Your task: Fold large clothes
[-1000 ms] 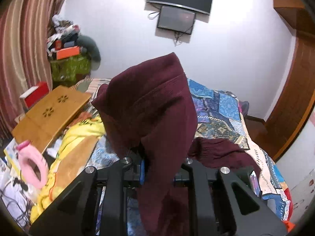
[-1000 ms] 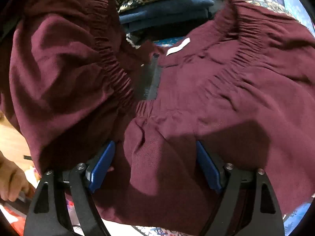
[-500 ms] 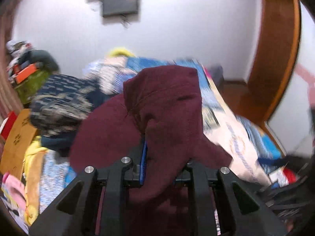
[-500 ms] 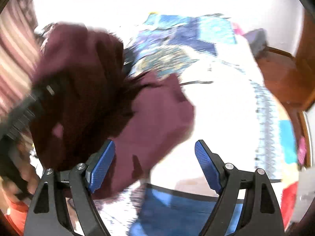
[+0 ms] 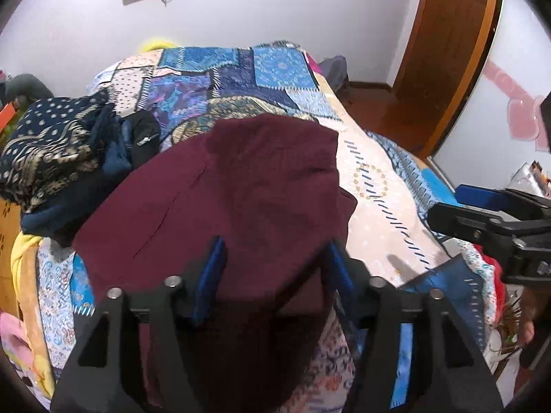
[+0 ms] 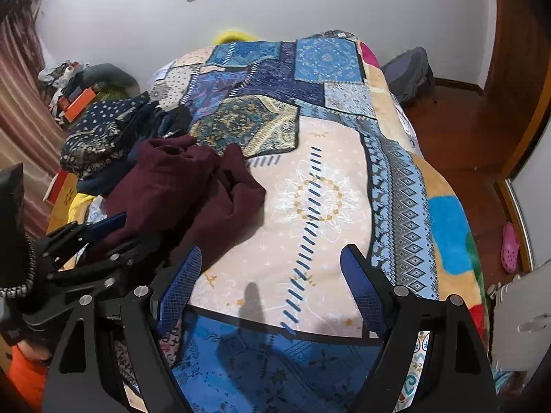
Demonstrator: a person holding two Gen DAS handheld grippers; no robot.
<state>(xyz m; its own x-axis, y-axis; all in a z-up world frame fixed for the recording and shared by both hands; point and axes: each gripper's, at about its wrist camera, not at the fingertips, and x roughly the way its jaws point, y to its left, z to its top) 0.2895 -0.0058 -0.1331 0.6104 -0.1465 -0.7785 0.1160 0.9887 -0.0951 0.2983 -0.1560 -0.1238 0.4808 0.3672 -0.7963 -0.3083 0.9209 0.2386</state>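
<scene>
L tool (image 5: pixel 275 275) has just been opening, jaws apart w/ maroon garment (image 5: pixel 241 189) between but no longer pinched; garment lies bunched on bed (image 6: pixel 327 189), left side, straight ahead of L tool, long axis running away toward far wall; R tool (image 6: pixel 272 292) wide apart, empty, over bare quilt, farther off; folded pile (image 6: pixel 103 130) beside.

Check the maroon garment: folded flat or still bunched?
Bunched. The maroon garment lies in a rumpled heap on the bedspread, part of it draped between the left gripper's just-opened jaws.
</scene>
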